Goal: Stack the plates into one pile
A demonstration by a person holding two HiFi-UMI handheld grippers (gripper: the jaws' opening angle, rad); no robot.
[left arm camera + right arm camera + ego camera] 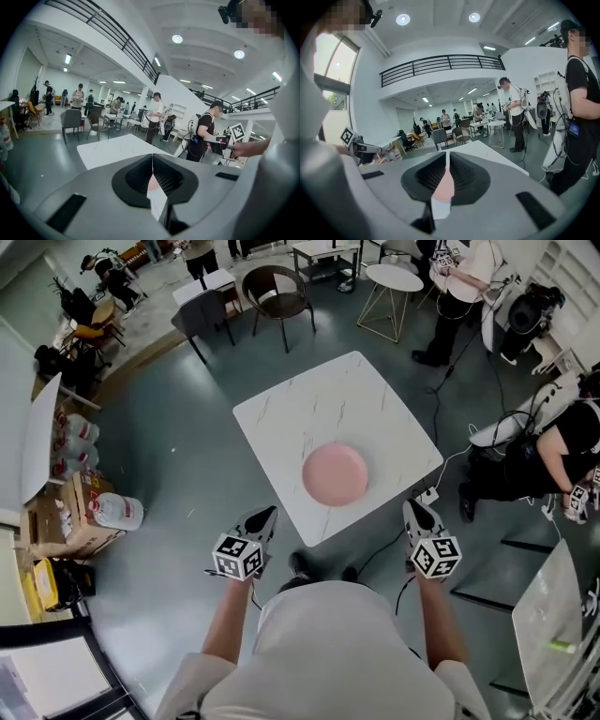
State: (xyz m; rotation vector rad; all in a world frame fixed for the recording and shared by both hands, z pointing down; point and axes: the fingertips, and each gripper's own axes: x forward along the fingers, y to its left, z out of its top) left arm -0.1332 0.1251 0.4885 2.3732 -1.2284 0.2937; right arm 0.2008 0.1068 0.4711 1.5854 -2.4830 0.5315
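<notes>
The left tool [265, 517] and right tool [416, 509] hovered closed and empty before the desk [281, 418] holding the pink plates [335, 473].

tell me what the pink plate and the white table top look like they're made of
The round pink plate looks like matte plastic or melamine: even flat colour, no bright glare; glazed ceramic is possible. The square white table top looks like marble or a marble-print surface: thin grey veins on white, smooth; which of the two cannot be told.
</notes>
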